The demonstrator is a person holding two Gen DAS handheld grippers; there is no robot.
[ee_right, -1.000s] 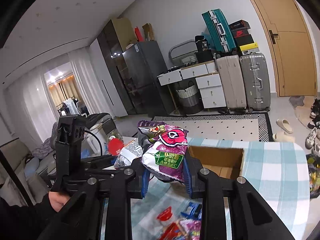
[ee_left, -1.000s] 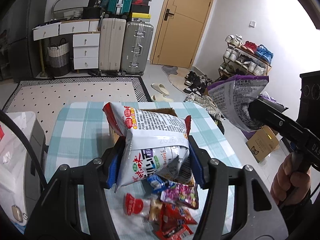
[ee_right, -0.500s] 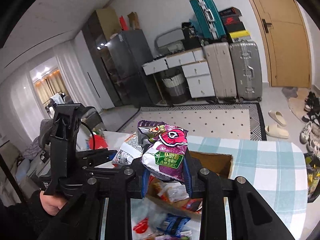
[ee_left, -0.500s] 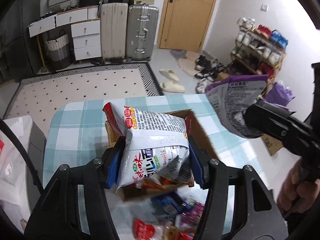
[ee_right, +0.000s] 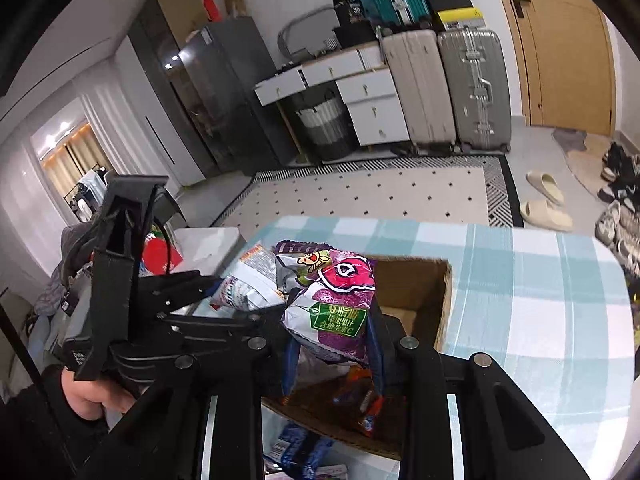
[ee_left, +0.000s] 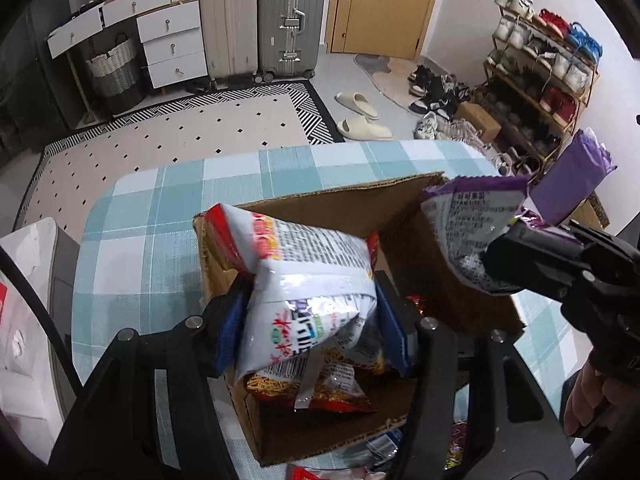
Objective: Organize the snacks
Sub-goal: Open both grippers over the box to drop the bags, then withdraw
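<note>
Left wrist view: above the checked surface (ee_left: pixel 132 248), the cardboard box (ee_left: pixel 320 204) is overhung by a white snack bag (ee_left: pixel 308 280) clamped in the left claw (ee_left: pixel 310 328) and a purple snack bag (ee_left: pixel 472 220) clamped in the right claw (ee_right: pixel 330 344), so each should be lowered well inside before release.

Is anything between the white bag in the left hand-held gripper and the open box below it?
Nothing visible blocks it. The left hand-held gripper holds the white snack bag over the open cardboard box. Beneath it lies only an orange-red snack packet on the box floor. The purple bag hangs off to the right.
</note>
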